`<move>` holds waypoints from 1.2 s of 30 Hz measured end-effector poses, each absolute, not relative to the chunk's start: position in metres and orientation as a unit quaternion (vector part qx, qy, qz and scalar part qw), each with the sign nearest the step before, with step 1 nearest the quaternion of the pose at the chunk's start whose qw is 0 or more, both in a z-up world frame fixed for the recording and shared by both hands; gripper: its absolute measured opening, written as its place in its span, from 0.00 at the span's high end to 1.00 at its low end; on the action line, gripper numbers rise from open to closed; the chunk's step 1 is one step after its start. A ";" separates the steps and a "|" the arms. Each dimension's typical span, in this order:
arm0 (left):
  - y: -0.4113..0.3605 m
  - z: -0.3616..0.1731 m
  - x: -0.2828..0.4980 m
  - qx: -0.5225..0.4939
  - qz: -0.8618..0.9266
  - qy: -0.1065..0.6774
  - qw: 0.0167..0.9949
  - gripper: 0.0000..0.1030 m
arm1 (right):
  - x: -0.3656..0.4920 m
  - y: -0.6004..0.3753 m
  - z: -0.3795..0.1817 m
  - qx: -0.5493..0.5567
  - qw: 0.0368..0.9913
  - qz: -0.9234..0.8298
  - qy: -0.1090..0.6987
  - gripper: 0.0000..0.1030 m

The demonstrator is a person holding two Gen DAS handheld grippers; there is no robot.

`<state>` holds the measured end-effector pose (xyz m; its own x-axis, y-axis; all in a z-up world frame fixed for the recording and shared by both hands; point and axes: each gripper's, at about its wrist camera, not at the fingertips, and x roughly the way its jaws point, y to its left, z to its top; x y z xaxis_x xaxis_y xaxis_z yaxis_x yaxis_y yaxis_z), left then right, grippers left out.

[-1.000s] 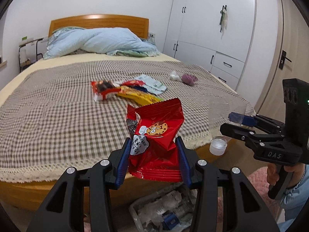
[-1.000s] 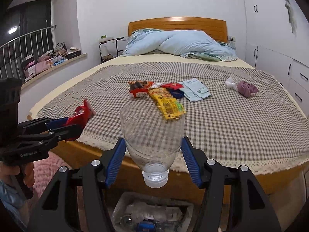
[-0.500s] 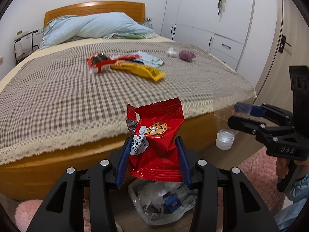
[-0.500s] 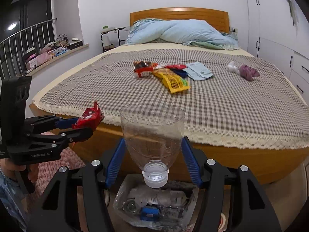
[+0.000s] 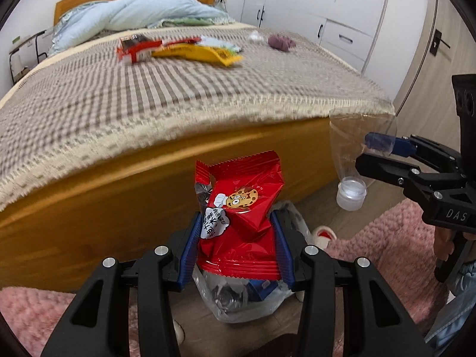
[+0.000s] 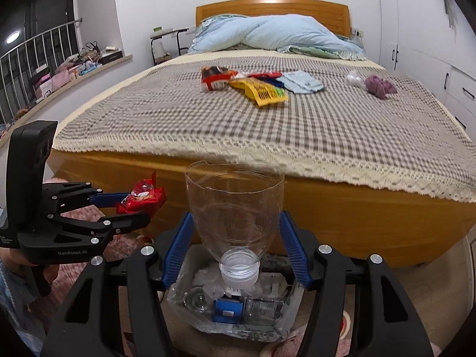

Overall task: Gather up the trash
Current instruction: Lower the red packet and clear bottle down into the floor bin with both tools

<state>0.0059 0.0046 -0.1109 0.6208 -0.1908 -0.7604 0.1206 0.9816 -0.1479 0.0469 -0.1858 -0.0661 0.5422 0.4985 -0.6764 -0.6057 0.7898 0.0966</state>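
Note:
My left gripper (image 5: 236,223) is shut on a red cookie wrapper (image 5: 241,217), which stands upright between the blue pads. My right gripper (image 6: 235,223) is shut on a cut clear bottle top (image 6: 235,205), cap end down. Both hang in front of the bed's wooden side, above a clear plastic trash bag (image 6: 235,309) on the floor that holds several scraps. In the right wrist view the left gripper (image 6: 131,211) shows at the left with the red wrapper (image 6: 142,197). In the left wrist view the right gripper (image 5: 380,154) shows at the right with the bottle top (image 5: 354,160).
Several wrappers lie on the checked bedspread: a yellow one (image 6: 263,90), a red one (image 6: 215,78), a pale blue pack (image 6: 302,81). A purple cloth (image 6: 379,84) and a white wad (image 6: 354,78) lie further right. Pink rugs (image 5: 386,238) flank the bag. White wardrobes (image 5: 342,9) stand right.
Both grippers have sunk from bed height to in front of the bed's side, each keeping its hold. The trash bag has come closer and larger beneath them.

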 end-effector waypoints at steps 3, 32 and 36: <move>0.001 -0.122 0.009 -0.036 -0.089 0.441 0.892 0.58 | 0.048 -0.187 -0.077 -0.078 0.872 0.312 0.370 0.44; -0.026 -0.219 0.037 0.026 -0.111 0.531 0.840 0.58 | 0.066 -0.196 -0.162 -0.119 0.842 0.263 0.456 0.44; -0.027 -0.226 0.041 0.027 -0.112 0.538 0.835 0.58 | 0.069 -0.196 -0.172 -0.122 0.838 0.259 0.464 0.44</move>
<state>0.0408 -0.0272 -0.2259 0.3954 -0.1575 -0.9049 0.2161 0.9735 -0.0750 0.0691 -0.1956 -0.1719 0.4346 0.3202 -0.8418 -0.5476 0.8360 0.0353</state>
